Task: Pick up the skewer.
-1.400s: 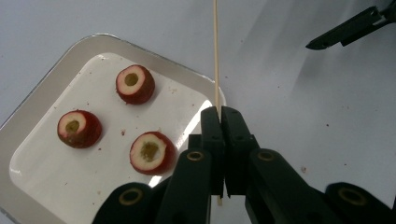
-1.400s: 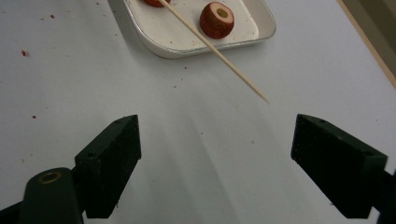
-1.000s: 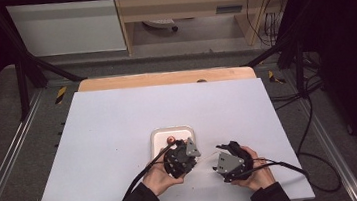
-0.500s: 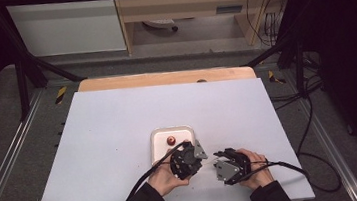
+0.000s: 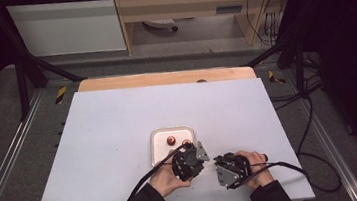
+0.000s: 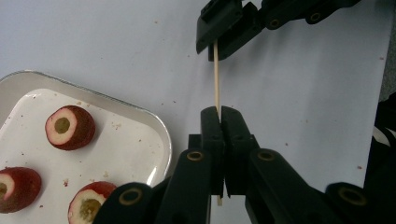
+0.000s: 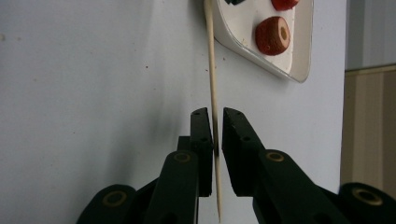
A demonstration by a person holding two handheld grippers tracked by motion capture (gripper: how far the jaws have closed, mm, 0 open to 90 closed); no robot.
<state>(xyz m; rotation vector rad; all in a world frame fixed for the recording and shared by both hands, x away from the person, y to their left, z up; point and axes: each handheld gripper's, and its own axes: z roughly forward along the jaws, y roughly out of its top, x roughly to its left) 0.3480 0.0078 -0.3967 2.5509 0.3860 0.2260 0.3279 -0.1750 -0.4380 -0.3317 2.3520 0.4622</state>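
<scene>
Beside the tray (image 6: 161, 135), both hand-held grippers clamp one unmarked skewer (image 6: 216, 79), the right's jaws just closing.

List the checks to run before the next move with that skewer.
1. Left gripper holds the wooden skewer: ok, its jaws are shut on it.
2. Right gripper holds the skewer: cannot tell. Its jaws have just been closing around it, and a sliver of gap shows beside the stick.
3. Skewer is straight and unbroken between the two grippers: ok.
4. Nothing is threaded on the stretch between the grippers: ok.
5. Cored red fruits are ready in the tray: ok, three lie there, apart from each other.
</scene>
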